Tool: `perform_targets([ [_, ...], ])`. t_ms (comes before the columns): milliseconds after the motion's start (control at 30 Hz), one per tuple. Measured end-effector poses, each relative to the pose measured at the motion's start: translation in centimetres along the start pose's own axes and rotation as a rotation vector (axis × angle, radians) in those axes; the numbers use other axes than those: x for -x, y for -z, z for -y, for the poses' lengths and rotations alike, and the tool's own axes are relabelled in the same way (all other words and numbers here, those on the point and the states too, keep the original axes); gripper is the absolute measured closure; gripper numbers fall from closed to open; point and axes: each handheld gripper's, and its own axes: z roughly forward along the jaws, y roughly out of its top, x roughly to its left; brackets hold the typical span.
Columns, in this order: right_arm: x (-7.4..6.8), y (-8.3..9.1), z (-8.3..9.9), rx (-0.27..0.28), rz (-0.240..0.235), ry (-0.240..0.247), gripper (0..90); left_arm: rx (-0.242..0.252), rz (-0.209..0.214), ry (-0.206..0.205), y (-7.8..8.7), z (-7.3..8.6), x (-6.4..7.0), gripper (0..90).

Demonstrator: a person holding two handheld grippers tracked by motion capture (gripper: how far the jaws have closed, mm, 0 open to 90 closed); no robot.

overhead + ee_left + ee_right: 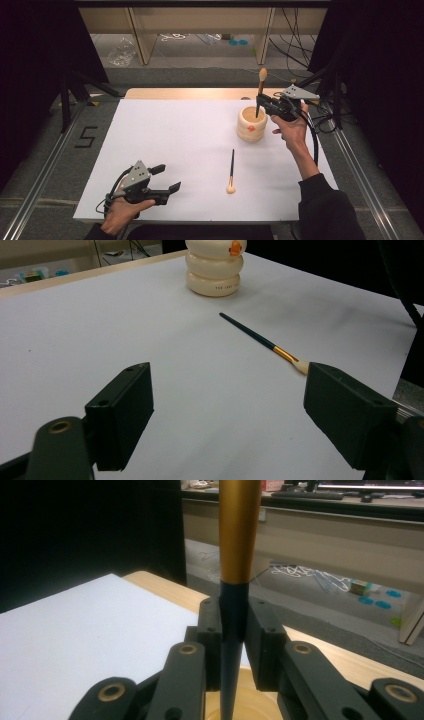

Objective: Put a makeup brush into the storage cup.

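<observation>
Lowering one brush (pixel 260 90), pinched upright in the right gripper (pixel 263 106) jaws, into the cream holder (pixel 250 126); second brush (pixel 231 171) left on the counter (pixel 165 145), left gripper (pixel 166 179) jaws spread.

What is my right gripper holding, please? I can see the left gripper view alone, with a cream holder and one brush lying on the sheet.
Observer: The right gripper is shut on a second brush, clamped on its dark handle.
Operator: Thank you. Which way up is it?
Observer: Upright, bristle tip at the top, handle end pointing down over the cream holder.
Operator: Is it inside yet?
Observer: In the right gripper view the handle tip hangs above the holder's opening; how deep it sits I cannot tell.
</observation>
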Motion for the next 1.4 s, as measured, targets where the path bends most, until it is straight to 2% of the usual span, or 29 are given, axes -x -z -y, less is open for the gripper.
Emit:
perform_targets([
  [67,0.2,-0.3,0.2,0.008,-0.001,-0.006,78.4,0.006,0.009,0.0,-0.1,0.0,0.0,19.5],
  [100,0.3,-0.4,0.3,0.005,0.006,0.008,78.4,0.0,0.005,-0.001,-0.1,0.0,0.0,19.5],
  [167,0.3,-0.8,0.6,0.001,0.007,-0.006,78.4,-0.001,0.006,-0.004,-0.1,0.0,0.0,19.5],
  [200,0.4,-1.0,0.7,-0.001,0.007,0.005,78.4,0.009,0.016,0.0,-0.1,0.0,0.0,19.5],
  [367,0.4,-1.7,1.4,-0.024,0.012,-0.015,78.4,-0.001,0.009,-0.001,-0.1,0.0,0.1,19.5],
  [433,0.5,-1.8,1.6,-0.029,0.014,-0.01,78.4,-0.002,0.009,-0.002,-0.2,0.0,0.1,19.5],
  [467,0.6,-2.0,1.9,-0.034,0.012,-0.024,78.4,-0.002,0.009,-0.002,-0.2,0.0,0.1,19.5],
  [600,0.7,-2.1,2.3,-0.032,0.02,-0.018,78.4,-0.003,0.008,0.001,-0.2,0.0,0.1,19.5],
  [633,0.6,-2.2,2.5,-0.053,0.01,-0.039,78.4,-0.005,0.01,-0.001,-0.2,0.0,0.1,19.5],
  [667,0.6,-2.2,2.5,-0.053,0.01,-0.039,78.4,-0.001,0.019,0.001,-0.3,0.1,0.0,19.5],
  [733,0.5,-2.4,2.7,-0.059,0.01,-0.029,78.4,-0.012,0.01,-0.003,-0.3,0.1,0.1,19.5],
  [833,0.4,-2.7,3.0,-0.066,0.002,-0.012,78.4,-0.003,0.018,-0.001,-0.3,0.1,0.0,19.5],
  [867,0.3,-2.8,3.2,-0.071,0.001,-0.03,78.4,-0.006,0.015,-0.001,-0.3,0.1,0.0,19.5],
  [1000,0.6,-2.9,3.8,-0.101,0.009,-0.051,78.4,-0.01,0.009,0.001,-0.3,0.1,0.0,19.5],
  [1167,0.7,-3.0,4.2,-0.096,0.014,-0.054,78.3,-0.012,0.008,0.001,-0.3,0.1,0.0,19.5],
  [1267,0.7,-2.9,4.4,-0.113,0.014,-0.061,78.3,-0.013,0.008,0.0,-0.3,0.1,0.0,19.5],
  [1400,0.7,-3.0,4.5,-0.11,0.018,-0.047,78.3,-0.014,0.006,0.001,-0.2,0.1,0.0,19.5],
])
